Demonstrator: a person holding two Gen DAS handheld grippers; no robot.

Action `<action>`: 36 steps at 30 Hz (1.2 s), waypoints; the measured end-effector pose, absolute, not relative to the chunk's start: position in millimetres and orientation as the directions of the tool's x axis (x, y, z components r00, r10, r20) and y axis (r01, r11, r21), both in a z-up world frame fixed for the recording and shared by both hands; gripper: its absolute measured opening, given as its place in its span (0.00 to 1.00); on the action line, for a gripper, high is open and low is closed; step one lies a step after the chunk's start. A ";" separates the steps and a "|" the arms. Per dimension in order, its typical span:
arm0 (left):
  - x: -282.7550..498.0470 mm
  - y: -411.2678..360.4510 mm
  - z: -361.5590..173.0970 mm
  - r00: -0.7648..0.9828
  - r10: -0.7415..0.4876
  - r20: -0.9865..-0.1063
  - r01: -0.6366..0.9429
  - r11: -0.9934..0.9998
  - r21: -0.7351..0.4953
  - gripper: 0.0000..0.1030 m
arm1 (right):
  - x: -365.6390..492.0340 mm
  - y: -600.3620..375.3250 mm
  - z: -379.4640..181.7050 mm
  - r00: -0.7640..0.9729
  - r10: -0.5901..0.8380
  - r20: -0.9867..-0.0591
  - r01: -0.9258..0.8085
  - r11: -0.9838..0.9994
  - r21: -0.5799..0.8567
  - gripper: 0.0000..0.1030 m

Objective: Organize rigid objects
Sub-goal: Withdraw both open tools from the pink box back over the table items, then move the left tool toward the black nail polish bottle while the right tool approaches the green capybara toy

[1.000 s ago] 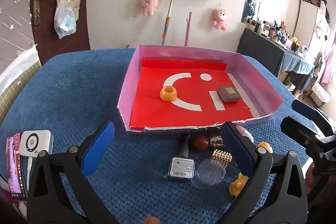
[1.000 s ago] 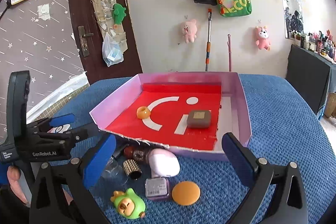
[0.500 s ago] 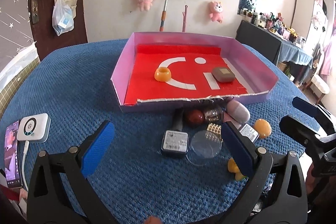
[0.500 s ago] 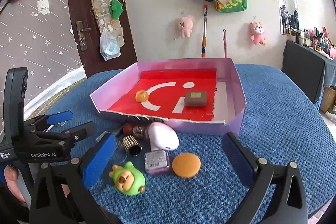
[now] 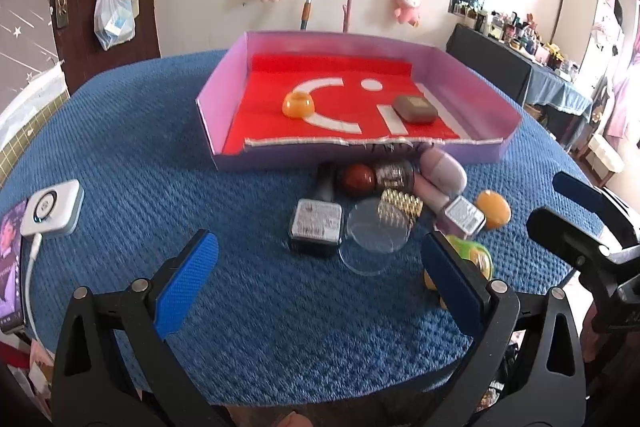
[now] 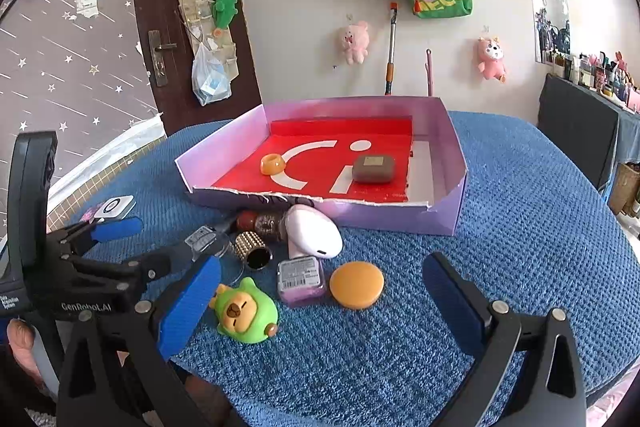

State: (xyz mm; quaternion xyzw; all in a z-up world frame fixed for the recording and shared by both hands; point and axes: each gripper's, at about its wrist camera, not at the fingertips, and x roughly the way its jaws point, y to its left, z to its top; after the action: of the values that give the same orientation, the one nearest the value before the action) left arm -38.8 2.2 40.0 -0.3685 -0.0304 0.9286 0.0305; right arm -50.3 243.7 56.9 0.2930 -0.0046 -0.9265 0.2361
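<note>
Both the left gripper [image 5: 320, 275] and the right gripper [image 6: 322, 291] hang with jaws spread wide and hold nothing above the near edge of the blue table [image 6: 540, 227]. Just beyond them lies a cluster: a green toy [image 6: 245, 311], an orange disc [image 6: 356, 284], a small labelled box [image 6: 301, 279], a clear lid [image 5: 374, 239] and a white case [image 6: 316, 231]. Farther back, the lilac tray [image 6: 454, 143] holds an orange ring [image 6: 272, 163] and a brown case [image 6: 373, 168], well apart.
</note>
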 end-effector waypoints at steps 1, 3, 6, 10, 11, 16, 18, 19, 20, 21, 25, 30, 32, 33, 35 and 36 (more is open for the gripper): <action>-37.6 2.8 37.9 -0.722 0.078 -0.687 -0.034 -0.996 -0.078 1.00 | -49.8 243.8 55.6 -0.715 -0.440 -0.544 0.435 -0.888 0.148 1.00; -35.5 3.8 34.9 -0.717 0.078 -0.693 -0.033 -0.996 -0.078 1.00 | -48.2 243.4 53.2 -0.713 -0.437 -0.548 0.434 -0.889 0.145 1.00; -31.3 5.2 31.1 -0.710 0.083 -0.700 -0.036 -0.996 -0.082 1.00 | -44.7 242.9 50.4 -0.715 -0.429 -0.552 0.432 -0.892 0.134 1.00; -26.6 4.8 26.2 -0.697 0.089 -0.712 -0.031 -0.995 -0.095 1.00 | -41.6 244.6 46.6 -0.714 -0.425 -0.556 0.428 -0.894 0.133 1.00; -25.5 4.2 24.8 -0.692 0.097 -0.716 -0.031 -0.994 -0.104 1.00 | -41.8 244.7 45.6 -0.713 -0.424 -0.559 0.428 -0.894 0.132 1.00; -22.8 2.3 21.3 -0.683 0.107 -0.722 -0.030 -0.992 -0.119 1.00 | -38.5 243.0 41.6 -0.706 -0.421 -0.570 0.429 -0.894 0.129 1.00; -22.0 2.4 19.9 -0.682 0.106 -0.724 -0.032 -0.993 -0.115 1.00 | -36.4 242.2 39.8 -0.705 -0.417 -0.573 0.429 -0.895 0.122 1.00; -21.8 2.7 19.1 -0.680 0.107 -0.726 -0.034 -0.993 -0.115 1.00 | -35.6 241.7 38.6 -0.703 -0.416 -0.577 0.430 -0.895 0.120 0.99; -21.5 2.8 18.0 -0.677 0.108 -0.728 -0.035 -0.993 -0.115 1.00 | -35.4 241.8 37.8 -0.701 -0.417 -0.579 0.432 -0.894 0.122 0.98; -21.4 2.7 17.1 -0.675 0.109 -0.729 -0.035 -0.993 -0.115 1.00 | -35.0 241.7 36.2 -0.697 -0.419 -0.582 0.433 -0.893 0.124 0.97; -22.0 1.0 13.8 -0.663 0.123 -0.739 -0.034 -0.990 -0.134 1.00 | -34.3 239.0 32.2 -0.680 -0.427 -0.596 0.444 -0.887 0.128 0.92; -23.9 -3.9 10.7 -0.652 0.131 -0.747 -0.022 -0.988 -0.154 1.00 | -30.9 232.6 30.6 -0.669 -0.444 -0.596 0.471 -0.874 0.122 0.91; -24.0 -4.3 10.4 -0.653 0.132 -0.746 -0.024 -0.988 -0.154 1.00 | -30.2 230.1 29.5 -0.660 -0.452 -0.600 0.481 -0.868 0.125 0.90; -24.0 -4.4 10.2 -0.653 0.131 -0.746 -0.025 -0.988 -0.151 1.00 | -30.1 228.8 28.7 -0.654 -0.457 -0.602 0.486 -0.864 0.128 0.88; -24.0 -3.5 9.9 -0.655 0.125 -0.745 -0.030 -0.990 -0.140 1.00 | -30.2 225.4 26.5 -0.639 -0.467 -0.611 0.498 -0.857 0.135 0.84; -24.2 -3.7 9.9 -0.656 0.123 -0.745 -0.032 -0.990 -0.136 1.00 | -30.1 223.4 24.8 -0.630 -0.473 -0.617 0.505 -0.852 0.138 0.83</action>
State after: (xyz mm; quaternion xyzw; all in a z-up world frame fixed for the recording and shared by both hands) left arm -24.2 -3.7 9.9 -0.4124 -0.0554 0.9083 0.0425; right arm -30.1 223.4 24.8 0.3345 0.0241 -0.9023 0.2709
